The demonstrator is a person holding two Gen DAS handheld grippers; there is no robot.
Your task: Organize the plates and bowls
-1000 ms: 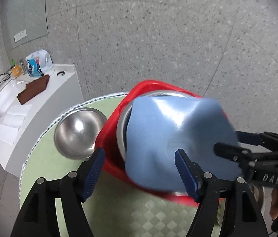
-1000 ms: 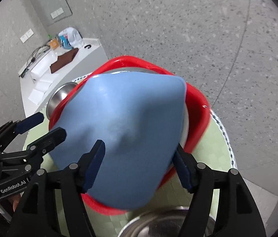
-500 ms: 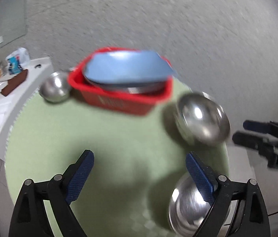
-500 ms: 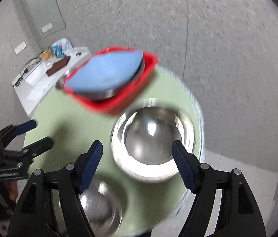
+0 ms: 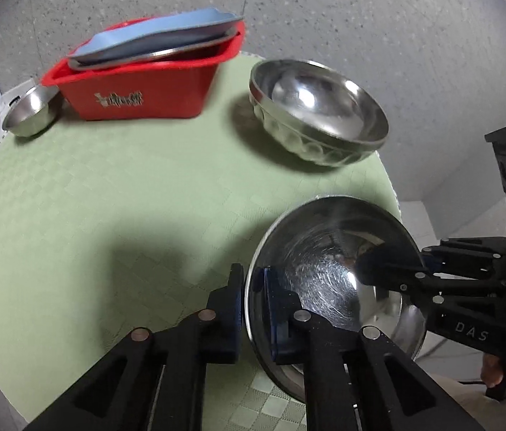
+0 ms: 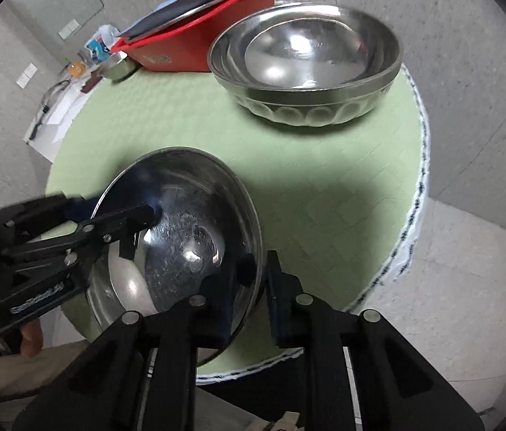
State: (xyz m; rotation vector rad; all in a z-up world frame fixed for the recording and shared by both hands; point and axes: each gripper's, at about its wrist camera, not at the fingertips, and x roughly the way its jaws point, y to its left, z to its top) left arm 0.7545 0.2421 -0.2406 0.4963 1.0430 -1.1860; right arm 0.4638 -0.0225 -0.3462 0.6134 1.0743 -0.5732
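Observation:
A steel bowl (image 5: 328, 273) (image 6: 184, 230) is at the near edge of the round green table, tilted. My left gripper (image 5: 253, 309) is shut on its left rim. My right gripper (image 6: 256, 294) is shut on its right rim; it also shows in the left wrist view (image 5: 407, 269), and my left gripper shows in the right wrist view (image 6: 84, 215). A larger faceted steel bowl (image 5: 317, 111) (image 6: 306, 61) stands at the far right. A red basket (image 5: 138, 82) (image 6: 202, 46) at the back holds a steel plate under a blue plate (image 5: 159, 32).
A small steel bowl (image 5: 30, 115) (image 6: 120, 66) stands left of the basket. The green table (image 5: 109, 186) ends close behind the held bowl. A white side counter (image 6: 55, 107) with papers and bottles stands beyond the table's left. Grey floor lies around.
Both grippers pulled back from the basket, leaving the blue plate in it, then came down and shut on opposite rims of the near steel bowl.

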